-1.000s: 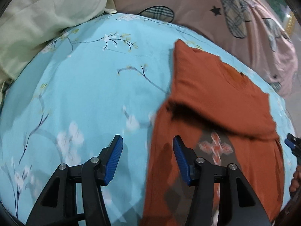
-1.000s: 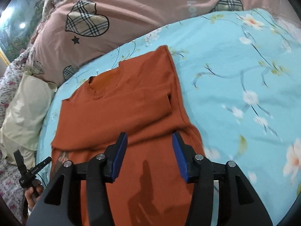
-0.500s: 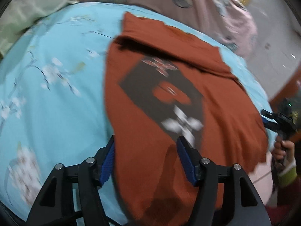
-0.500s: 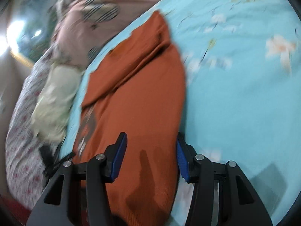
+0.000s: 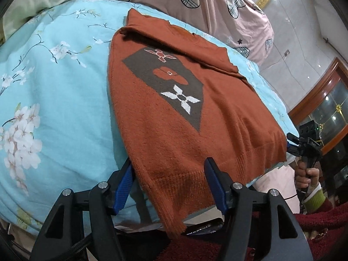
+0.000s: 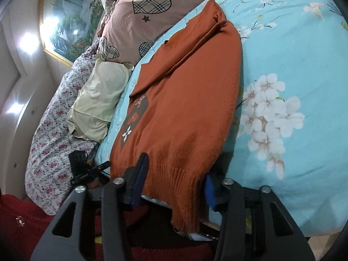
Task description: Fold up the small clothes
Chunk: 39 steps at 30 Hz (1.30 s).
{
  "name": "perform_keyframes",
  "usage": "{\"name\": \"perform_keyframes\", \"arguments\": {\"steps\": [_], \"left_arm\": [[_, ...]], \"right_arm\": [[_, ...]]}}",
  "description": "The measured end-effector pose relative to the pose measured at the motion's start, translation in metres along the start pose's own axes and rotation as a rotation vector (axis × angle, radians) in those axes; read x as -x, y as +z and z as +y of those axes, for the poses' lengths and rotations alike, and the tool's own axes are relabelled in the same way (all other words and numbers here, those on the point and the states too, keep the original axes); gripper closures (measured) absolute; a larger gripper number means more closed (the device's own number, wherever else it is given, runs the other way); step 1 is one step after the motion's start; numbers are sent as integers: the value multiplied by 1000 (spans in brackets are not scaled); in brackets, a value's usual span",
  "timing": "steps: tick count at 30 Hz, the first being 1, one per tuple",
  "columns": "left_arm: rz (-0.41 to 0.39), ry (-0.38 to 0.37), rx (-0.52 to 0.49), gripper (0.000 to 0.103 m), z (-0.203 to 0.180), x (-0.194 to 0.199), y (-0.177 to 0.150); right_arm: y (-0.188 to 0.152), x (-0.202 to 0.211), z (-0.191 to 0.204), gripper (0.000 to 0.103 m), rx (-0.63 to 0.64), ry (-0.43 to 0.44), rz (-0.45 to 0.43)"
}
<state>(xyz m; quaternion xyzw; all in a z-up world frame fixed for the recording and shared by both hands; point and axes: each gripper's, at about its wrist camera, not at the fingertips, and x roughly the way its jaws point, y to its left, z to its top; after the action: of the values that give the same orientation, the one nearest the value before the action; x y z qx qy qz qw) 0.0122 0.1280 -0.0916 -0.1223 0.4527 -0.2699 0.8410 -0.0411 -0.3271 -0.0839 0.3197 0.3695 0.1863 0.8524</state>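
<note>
An orange sweater [image 5: 174, 117] lies flat on the bed [image 5: 54, 100], on a light blue sheet with white blossoms, its hem hanging over the near edge and its neck toward the far pillows. A sleeve is folded across the chest at the far end, and a dark diamond patch with flower figures shows on the front. The left gripper [image 5: 171, 184] sits at the hem's left corner: its blue fingers [image 5: 124, 184] are spread wide, one on each side of the hanging hem, and they do not pinch the cloth. The right gripper [image 6: 174, 184] is at the hem's right corner, also spread wide, with the ribbed hem drooping between its fingers [image 6: 139, 178]; the right finger is partly hidden behind the knit, so I cannot tell if it touches. From the left wrist view the other gripper shows small at the far right, held in a hand [image 5: 306, 174] with a green cuff. A pink pillow [image 5: 195, 2] with plaid hearts lies at the head of the bed, a pale cream pillow [image 6: 102, 91] beside it, and a floral quilt [image 6: 52, 126] along the left side. A framed landscape painting [image 6: 71, 15] hangs on the wall.
</note>
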Motion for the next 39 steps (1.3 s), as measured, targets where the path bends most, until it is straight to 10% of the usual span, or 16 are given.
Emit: {"name": "perform_keyframes", "arguments": {"steps": [2,5,12,21,24,39], "left_arm": [[0,-3,-10,45,-1,0,-2],[-15,25,-20,97,0,-2,-4],[-105,-15,36,98,14,24,-12],[13,-68,65,82,19,1,-16],[3,-48,17,96,9,0,-14],[-259,-91,17,99,-10,59,51]], "right_arm": [[-3,-1,-1,80,-5,-21,-5],[-5,10,-4,95,-10,-44,-41],[-7,31,-18,96,-45,-10,-61],[-14,18,-25,93,-71,21,-10],[-15,22,-19,95,-41,8,-17],[63,49,15,96,8,95,-208]]}}
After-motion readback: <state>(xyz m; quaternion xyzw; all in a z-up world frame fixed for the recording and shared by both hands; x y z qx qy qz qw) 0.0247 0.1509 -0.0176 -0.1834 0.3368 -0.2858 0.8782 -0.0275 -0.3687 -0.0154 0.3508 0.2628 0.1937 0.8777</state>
